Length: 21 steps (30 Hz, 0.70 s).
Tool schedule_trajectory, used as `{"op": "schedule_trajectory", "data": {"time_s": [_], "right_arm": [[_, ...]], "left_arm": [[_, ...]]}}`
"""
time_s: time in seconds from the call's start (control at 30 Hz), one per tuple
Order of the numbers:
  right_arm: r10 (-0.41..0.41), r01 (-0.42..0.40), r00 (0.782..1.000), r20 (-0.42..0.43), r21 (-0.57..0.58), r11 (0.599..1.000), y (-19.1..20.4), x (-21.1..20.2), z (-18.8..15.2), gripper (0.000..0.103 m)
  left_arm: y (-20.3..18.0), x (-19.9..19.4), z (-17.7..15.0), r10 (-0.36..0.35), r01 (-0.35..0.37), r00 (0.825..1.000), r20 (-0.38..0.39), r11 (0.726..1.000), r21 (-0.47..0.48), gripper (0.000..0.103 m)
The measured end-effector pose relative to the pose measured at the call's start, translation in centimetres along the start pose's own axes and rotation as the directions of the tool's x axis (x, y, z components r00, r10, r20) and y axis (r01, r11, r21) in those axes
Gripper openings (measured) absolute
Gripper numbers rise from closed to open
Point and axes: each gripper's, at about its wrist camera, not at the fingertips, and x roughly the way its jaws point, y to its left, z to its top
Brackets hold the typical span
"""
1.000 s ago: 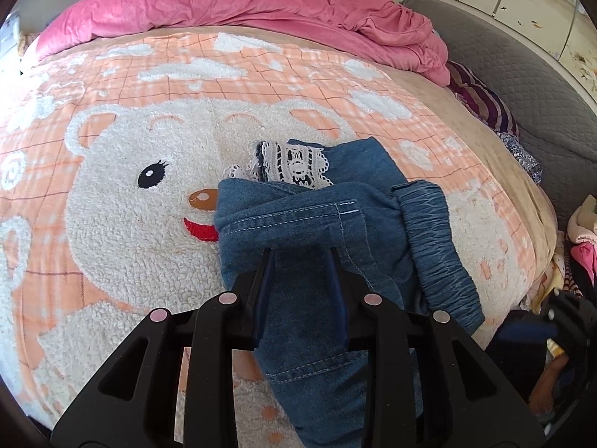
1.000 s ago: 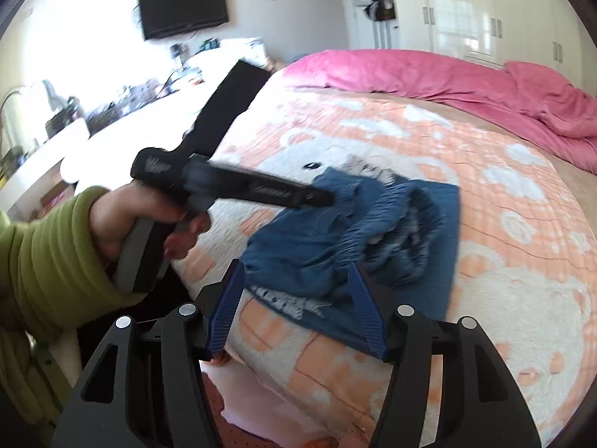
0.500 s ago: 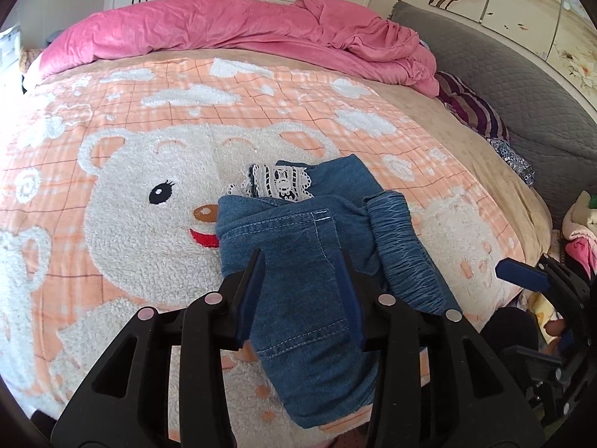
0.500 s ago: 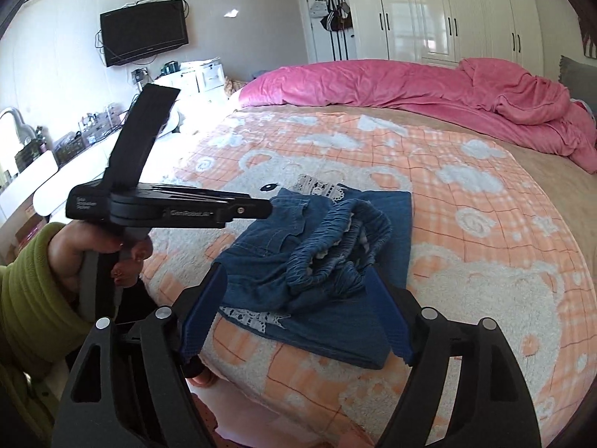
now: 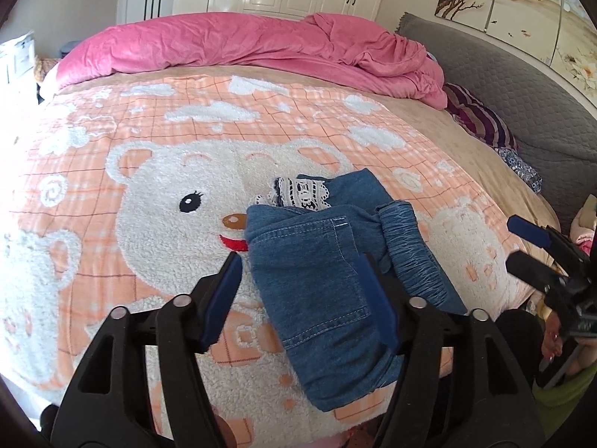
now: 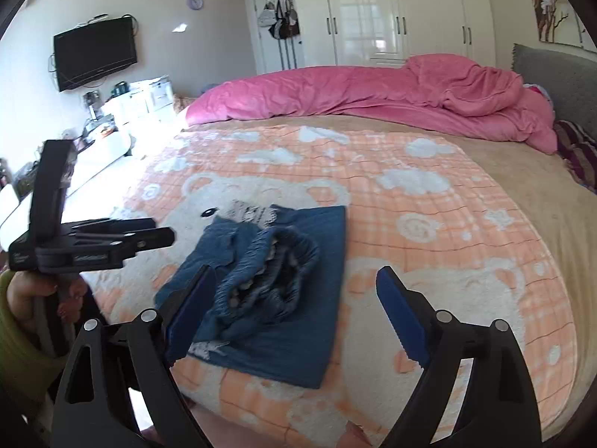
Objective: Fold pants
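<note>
Bright daylight fills both views. In the right wrist view, glare washes out the white dresser (image 6: pixel 123 112) (it glows). Edges bend round and go dark at the corners. The bed (image 5: pixel 186 119) looks sharp.

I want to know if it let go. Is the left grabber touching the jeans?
Apart. The right wrist view shows the left gripper held off to the side of the jeans, bedspread between them.
</note>
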Motion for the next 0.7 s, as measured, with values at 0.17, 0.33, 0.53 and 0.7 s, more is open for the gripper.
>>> {"op": "schedule_trajectory", "data": {"time_s": [0.17, 0.33, 0.53, 0.7], "right_arm": [[-0.042, 0.042, 0.999, 0.007, 0.014, 0.999, -0.8, 0.7, 0.7, 0.092], [-0.057, 0.059, 0.998, -0.025, 0.062, 0.996, -1.7, 2.6, 1.4, 0.092], [-0.091, 0.093, 0.995, -0.030, 0.096, 0.991, -2.4, 4.2, 1.6, 0.092], [-0.113, 0.120, 0.990, -0.080, 0.079, 0.990, -2.7, 5.5, 0.2, 0.094]], "left_arm": [[0.7, -0.4, 0.0, 0.020, -0.020, 1.000, 0.007, 1.000, -0.019, 0.075], [1.2, 0.4, -0.4, 0.047, -0.047, 0.999, -0.017, 0.998, -0.042, 0.079], [1.6, 1.4, -0.8, 0.055, -0.057, 0.998, -0.037, 0.997, -0.048, 0.088], [1.8, 2.0, -1.2, 0.045, -0.048, 0.998, -0.040, 0.997, -0.068, 0.094]]}}
